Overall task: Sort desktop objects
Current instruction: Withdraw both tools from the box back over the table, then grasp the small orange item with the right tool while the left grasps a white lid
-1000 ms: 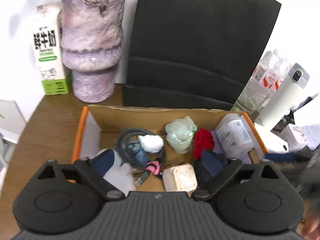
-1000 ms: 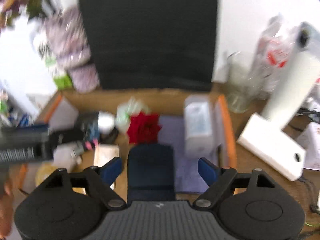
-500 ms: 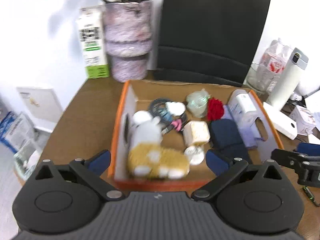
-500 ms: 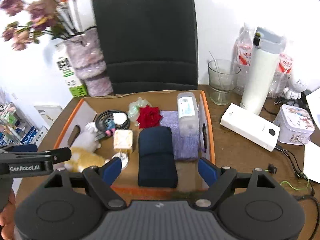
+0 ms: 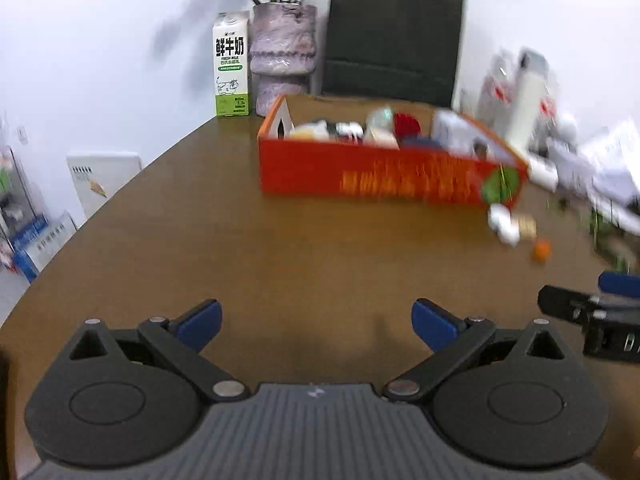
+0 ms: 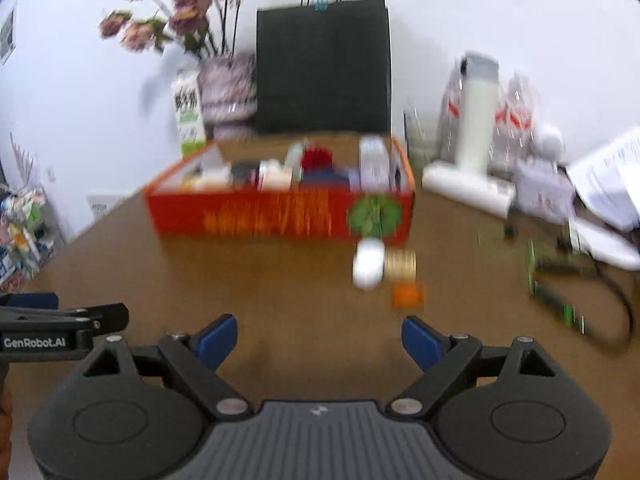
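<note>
An orange cardboard box (image 5: 376,178) (image 6: 280,216) stands on the brown table, filled with several sorted items, among them a red flower (image 6: 316,158) and a white bottle (image 6: 374,162). In front of its right corner lie a white object (image 6: 368,262), a gold object (image 6: 400,264) and a small orange object (image 6: 407,295); they also show in the left wrist view, the white object (image 5: 503,224) among them. My left gripper (image 5: 316,322) is open and empty, low over the near table. My right gripper (image 6: 319,338) is open and empty beside it.
A milk carton (image 5: 231,76), a purple vase with flowers (image 5: 282,60) and a black paper bag (image 5: 394,40) stand behind the box. A white thermos (image 6: 478,116), plastic bottles, papers and a black cable (image 6: 588,304) crowd the right side. The table's left edge curves off.
Both grippers have pulled back and down from above the box to low over the near table. The view now shows the box from its front side. Both stayed open.
</note>
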`<action>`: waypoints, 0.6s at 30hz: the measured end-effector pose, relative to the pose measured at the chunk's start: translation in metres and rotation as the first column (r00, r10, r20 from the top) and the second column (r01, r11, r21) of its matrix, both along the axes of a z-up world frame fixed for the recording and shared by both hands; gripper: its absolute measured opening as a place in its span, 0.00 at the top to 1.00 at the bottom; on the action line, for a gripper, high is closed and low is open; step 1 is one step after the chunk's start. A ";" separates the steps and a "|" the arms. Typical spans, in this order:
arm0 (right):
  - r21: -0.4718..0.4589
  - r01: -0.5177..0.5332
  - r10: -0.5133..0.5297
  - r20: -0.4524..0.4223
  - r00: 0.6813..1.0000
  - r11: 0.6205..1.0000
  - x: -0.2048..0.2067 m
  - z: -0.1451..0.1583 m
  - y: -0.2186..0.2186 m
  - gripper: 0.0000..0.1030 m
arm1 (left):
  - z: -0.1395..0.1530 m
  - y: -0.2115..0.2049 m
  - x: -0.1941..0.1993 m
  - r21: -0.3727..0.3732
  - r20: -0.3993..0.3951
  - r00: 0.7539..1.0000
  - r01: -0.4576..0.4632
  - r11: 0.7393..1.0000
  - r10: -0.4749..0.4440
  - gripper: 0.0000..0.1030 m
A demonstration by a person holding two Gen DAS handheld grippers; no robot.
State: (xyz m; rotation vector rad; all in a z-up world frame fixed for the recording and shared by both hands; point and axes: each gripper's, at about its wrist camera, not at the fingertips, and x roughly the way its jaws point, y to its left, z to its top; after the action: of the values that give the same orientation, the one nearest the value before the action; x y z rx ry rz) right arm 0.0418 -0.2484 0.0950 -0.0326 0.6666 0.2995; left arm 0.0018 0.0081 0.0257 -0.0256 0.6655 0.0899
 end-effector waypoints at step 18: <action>0.096 0.036 -0.041 0.047 0.998 0.995 -0.086 -0.035 -0.025 0.12 | -0.024 -0.007 -0.064 0.008 0.049 0.998 0.036 0.999 -0.037 0.00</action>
State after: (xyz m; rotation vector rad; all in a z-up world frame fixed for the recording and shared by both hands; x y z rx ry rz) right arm -0.0443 -0.2733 0.0598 0.0639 0.6035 0.2919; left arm -0.0622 0.0013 0.0016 -0.0092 0.6165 0.0562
